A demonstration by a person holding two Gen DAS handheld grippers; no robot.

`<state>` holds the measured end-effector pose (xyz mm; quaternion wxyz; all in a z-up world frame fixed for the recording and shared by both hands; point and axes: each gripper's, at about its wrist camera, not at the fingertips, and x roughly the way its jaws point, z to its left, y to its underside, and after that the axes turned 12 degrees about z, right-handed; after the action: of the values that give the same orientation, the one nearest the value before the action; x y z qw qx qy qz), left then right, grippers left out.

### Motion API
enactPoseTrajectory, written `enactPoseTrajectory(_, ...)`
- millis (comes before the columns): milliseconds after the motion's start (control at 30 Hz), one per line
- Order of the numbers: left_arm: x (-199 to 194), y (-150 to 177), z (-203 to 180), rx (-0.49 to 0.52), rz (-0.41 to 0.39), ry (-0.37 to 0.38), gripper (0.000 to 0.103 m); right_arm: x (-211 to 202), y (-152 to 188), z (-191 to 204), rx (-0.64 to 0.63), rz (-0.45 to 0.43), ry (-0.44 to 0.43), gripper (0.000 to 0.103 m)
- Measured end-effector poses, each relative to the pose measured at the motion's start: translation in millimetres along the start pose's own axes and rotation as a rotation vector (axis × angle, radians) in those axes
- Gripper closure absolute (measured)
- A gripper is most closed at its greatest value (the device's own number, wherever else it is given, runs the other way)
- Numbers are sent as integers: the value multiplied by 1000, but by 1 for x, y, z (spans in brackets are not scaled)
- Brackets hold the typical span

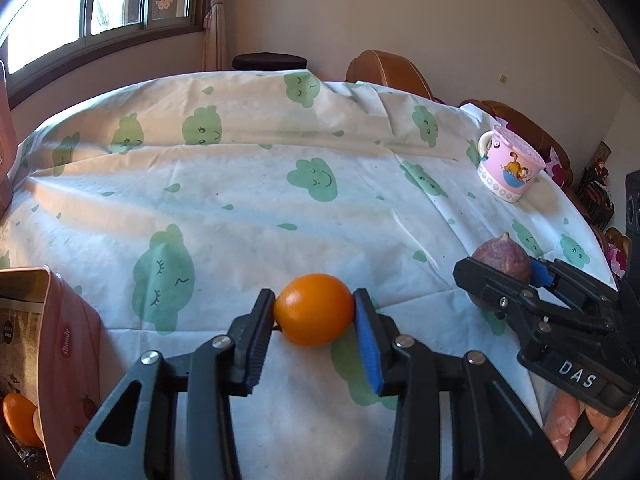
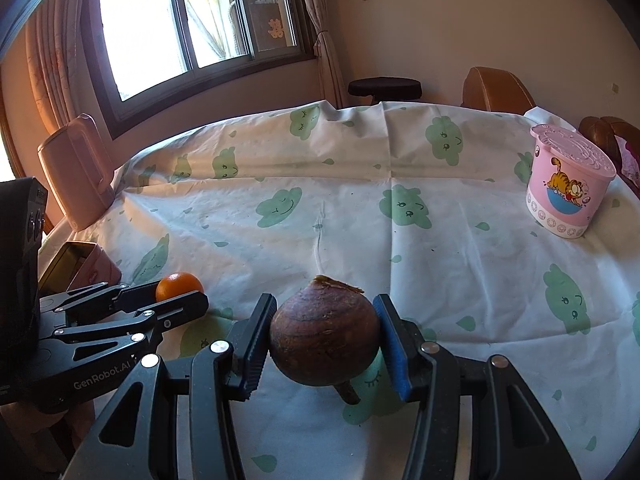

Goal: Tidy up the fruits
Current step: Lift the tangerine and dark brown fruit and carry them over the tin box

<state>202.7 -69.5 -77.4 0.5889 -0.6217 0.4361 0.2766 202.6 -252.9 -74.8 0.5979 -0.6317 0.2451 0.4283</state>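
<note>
Right now your left gripper has its jaws clamped on the orange, both pads against its sides, low over the cloud-print tablecloth. Your right gripper grips the brown round fruit the same way, just to the orange's right. A pink tin at the left edge holds another orange, and a pink cartoon cup stands well apart at the far right.
</note>
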Motion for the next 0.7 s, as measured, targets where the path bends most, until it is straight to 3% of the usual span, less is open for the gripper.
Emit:
enactPoseTrajectory(300, -17, 5, -2, 8, -89, -27, 67, -7, 2, 8, -42, -42, 0, 51)
enactPoseTrajectory(533, -17, 5, -2, 8, -86, -20, 69, -10, 3, 11, -58, -58, 11, 51)
enactPoseTrajectory(700, -11, 4, -3, 10, -50, -27, 52, -10, 3, 10, -55, -60, 10, 51)
